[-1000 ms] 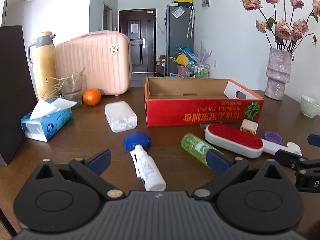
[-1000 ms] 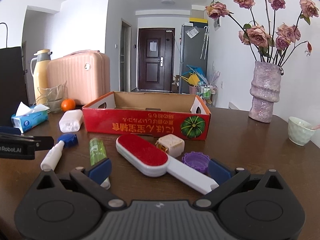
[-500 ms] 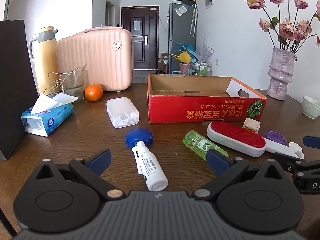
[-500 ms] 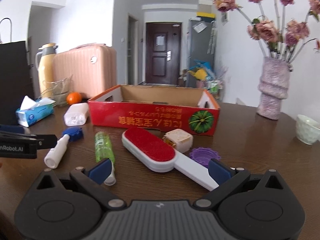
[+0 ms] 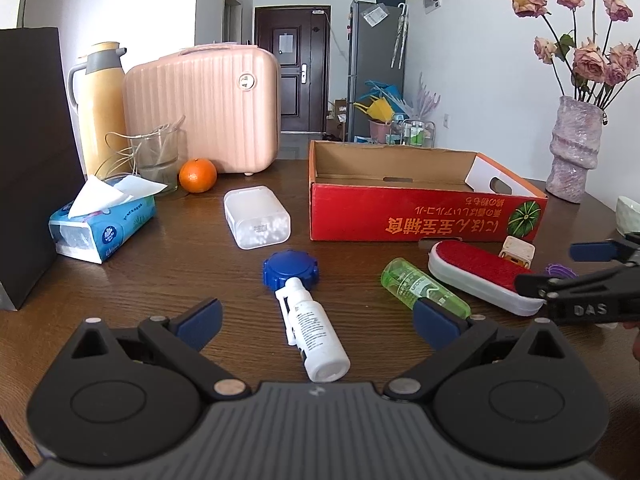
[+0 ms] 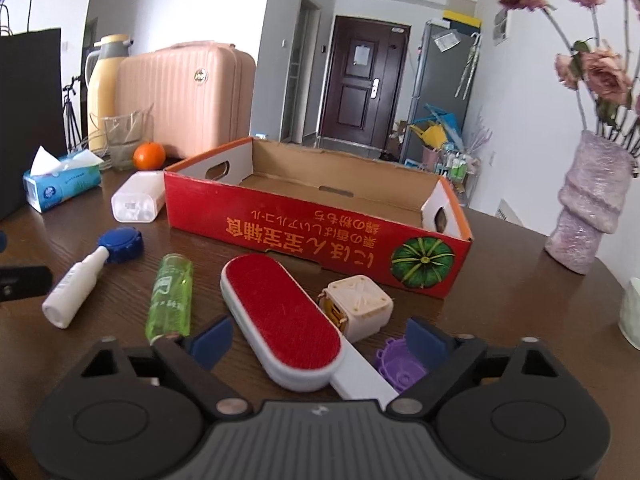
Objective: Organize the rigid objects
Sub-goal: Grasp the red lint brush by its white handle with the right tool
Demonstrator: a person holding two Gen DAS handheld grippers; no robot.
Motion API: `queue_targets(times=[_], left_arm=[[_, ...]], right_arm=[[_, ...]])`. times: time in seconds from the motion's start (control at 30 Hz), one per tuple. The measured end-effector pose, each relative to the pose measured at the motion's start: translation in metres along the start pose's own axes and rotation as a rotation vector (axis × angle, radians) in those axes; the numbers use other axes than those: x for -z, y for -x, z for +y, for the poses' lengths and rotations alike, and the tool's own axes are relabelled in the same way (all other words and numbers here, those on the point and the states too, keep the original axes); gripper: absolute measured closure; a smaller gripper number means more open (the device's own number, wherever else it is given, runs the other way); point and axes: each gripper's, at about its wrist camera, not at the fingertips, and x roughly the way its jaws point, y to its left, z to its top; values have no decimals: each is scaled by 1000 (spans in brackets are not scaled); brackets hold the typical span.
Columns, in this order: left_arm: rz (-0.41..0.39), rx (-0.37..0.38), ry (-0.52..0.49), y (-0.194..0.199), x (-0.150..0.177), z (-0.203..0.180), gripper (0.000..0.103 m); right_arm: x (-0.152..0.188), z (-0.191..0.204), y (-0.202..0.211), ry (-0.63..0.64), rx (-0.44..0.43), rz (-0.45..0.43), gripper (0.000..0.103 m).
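A red cardboard box stands open on the brown table. In front of it lie a red-and-white lint brush, a cream cube, a purple lid, a green bottle, a white spray bottle and a blue lid. My right gripper straddles the brush; its jaws are closing, pads clear of it. My left gripper stands open around the spray bottle's base without touching it.
A translucent white case lies left of the box. Behind it are a tissue pack, an orange, a glass, a thermos and a pink suitcase. A black bag stands at left; a vase and a bowl at right.
My right gripper has moved forward over the lint brush, rolled a little, and its jaws have narrowed around the brush. The left gripper has stayed put.
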Motion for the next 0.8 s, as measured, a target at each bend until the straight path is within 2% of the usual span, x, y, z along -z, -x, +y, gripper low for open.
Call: queue_targets(times=[0.3,0.37,0.43,0.63,0.8], left_arm=[[38,-6,24,-9,-1,5,0],[45,-5,24,-10,-1,5,0],[50,-5,23,-11,0,6,0],[59,-1,28,-12,-1,7,0],[66,-3,27,-14,-1,6,0]], right_arm=[[-1,-2,-33,-2,-58,69,21],[0,-3,-39,-16,-84,94,27],[1,-3,-41,-23,-85,108,29],[1,-2,-38,-70,-125,148,43],[-1,3,-45,-101,-94,145,40]])
